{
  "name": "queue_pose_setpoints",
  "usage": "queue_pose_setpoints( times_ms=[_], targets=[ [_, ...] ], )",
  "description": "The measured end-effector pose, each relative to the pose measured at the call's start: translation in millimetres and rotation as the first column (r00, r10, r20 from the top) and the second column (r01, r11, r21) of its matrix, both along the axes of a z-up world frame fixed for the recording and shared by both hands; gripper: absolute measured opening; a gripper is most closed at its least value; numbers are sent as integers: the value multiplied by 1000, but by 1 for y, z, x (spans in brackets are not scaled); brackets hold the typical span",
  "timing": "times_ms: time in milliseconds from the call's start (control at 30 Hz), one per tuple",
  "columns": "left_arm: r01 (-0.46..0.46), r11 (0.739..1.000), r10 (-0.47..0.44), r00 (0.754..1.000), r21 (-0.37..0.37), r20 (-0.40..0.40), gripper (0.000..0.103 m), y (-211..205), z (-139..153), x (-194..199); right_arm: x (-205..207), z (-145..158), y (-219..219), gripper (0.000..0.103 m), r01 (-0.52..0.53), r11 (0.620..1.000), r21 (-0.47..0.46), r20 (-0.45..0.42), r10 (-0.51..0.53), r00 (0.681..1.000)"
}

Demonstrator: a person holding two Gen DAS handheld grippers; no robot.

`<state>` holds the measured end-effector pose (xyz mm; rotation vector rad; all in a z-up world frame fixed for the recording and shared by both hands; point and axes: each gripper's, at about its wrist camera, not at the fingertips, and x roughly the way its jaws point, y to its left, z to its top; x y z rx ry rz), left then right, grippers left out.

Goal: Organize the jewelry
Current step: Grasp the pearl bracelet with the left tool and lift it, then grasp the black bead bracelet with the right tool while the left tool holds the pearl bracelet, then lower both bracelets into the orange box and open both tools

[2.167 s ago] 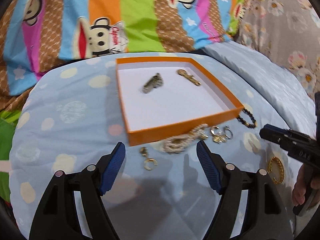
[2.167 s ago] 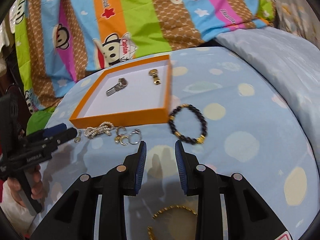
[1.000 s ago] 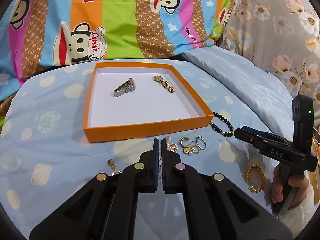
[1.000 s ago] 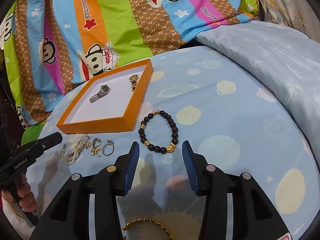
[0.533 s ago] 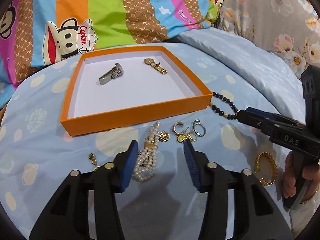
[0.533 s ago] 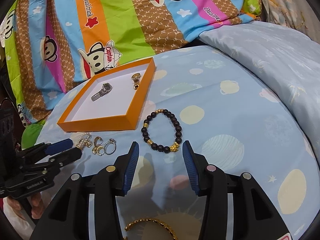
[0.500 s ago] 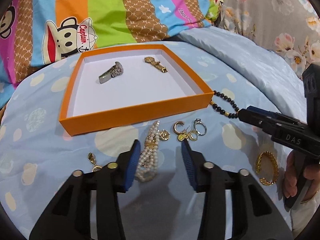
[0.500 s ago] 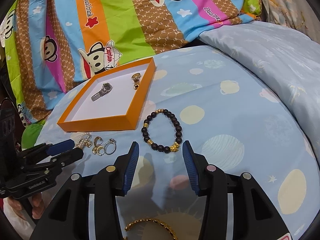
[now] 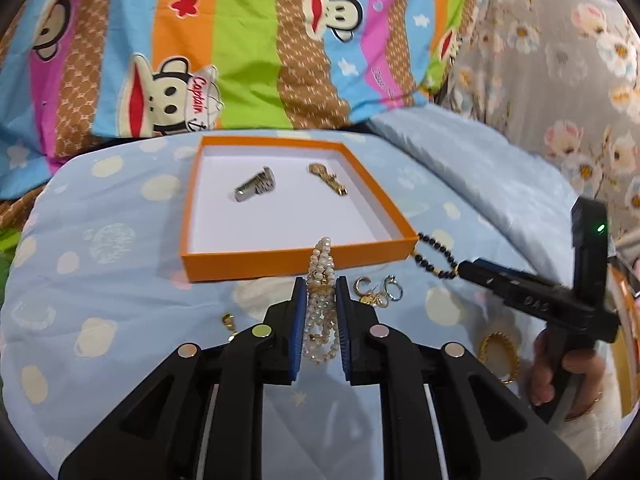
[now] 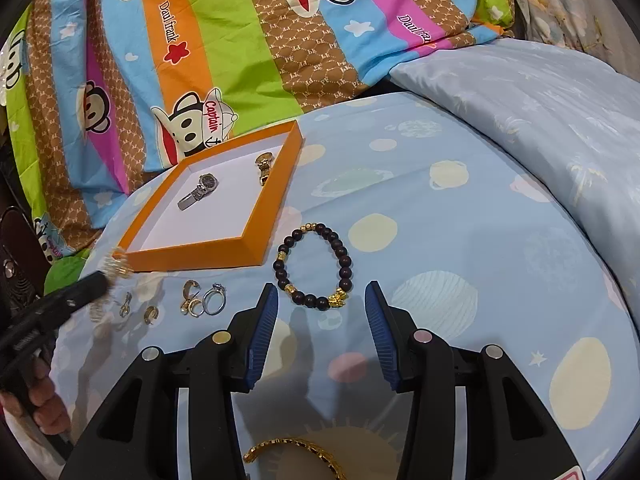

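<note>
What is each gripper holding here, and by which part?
Left gripper: shut on the pearl bracelet, clamped across its bunched strands near the gold clasp. Right gripper: open, holding nothing.

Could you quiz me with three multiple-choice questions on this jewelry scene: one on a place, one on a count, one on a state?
1. Where does the dark bead bracelet lie?
A. inside the orange box
B. on the blue bedspread beside the box
C. on the striped quilt

2. How many items lie in the orange box?
A. two
B. four
C. none

3. What is the left hand-held gripper doing?
A. standing open and empty
B. gripping a gold ring
C. shut on the pearl bracelet

Answers: B, it rests on the blue bedspread outside the box's corner; A, two watches sit on its white floor; C, pearls are pinched between its blue pads.
</note>
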<state>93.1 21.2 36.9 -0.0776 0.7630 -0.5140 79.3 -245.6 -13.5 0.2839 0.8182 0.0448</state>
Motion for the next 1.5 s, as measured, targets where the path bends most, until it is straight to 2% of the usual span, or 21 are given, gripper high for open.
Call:
queue_pose_setpoints(
  times_ms=[200, 300, 533, 667, 833, 867, 900, 1000, 1267, 1500],
  targets=[
    [-74, 996, 74, 997, -46, -21, 14, 27, 1, -10, 3, 3, 2, 45, -1, 999, -32, 11, 1, 1000],
    [-98, 995, 97, 995, -30, -35, 14, 30, -7, -8, 12, 7, -1, 45, 10, 998, -62, 21, -8, 1000],
    [-97, 995, 97, 995, 8, -39, 14, 26, -18, -5, 42, -5, -3, 42, -15, 996, -91, -62, 10, 998],
    [-96, 995, 96, 994, 12, -43, 14, 26, -22, -4, 47, -12, 5, 29, -38, 991, -131, -92, 26, 995],
    [-89, 996, 90, 994, 18, -61, 14, 23, -27, -2, 48, -13, 7, 19, -32, 985, -167, -101, 16, 995],
    [-89, 996, 90, 994, 19, -62, 14, 23, -28, -2, 48, -13, 7, 11, -27, 984, -174, -101, 10, 995],
    [-87, 996, 88, 994, 18, -63, 14, 23, -28, -1, 48, -13, 6, 8, -27, 985, -172, -100, 9, 995],
    [-87, 996, 87, 994, 8, -65, 14, 23, -27, -2, 46, -10, 7, 7, -24, 984, -179, -89, 8, 996],
    [-73, 997, 71, 996, -32, -54, 14, 26, -11, 1, 33, 25, 12, 7, -28, 988, -154, 17, 31, 999],
    [-25, 999, 26, 1000, -31, 13, 14, 16, 22, 23, 41, 80, 28, 7, -75, 984, -160, 123, 95, 988]
  ],
)
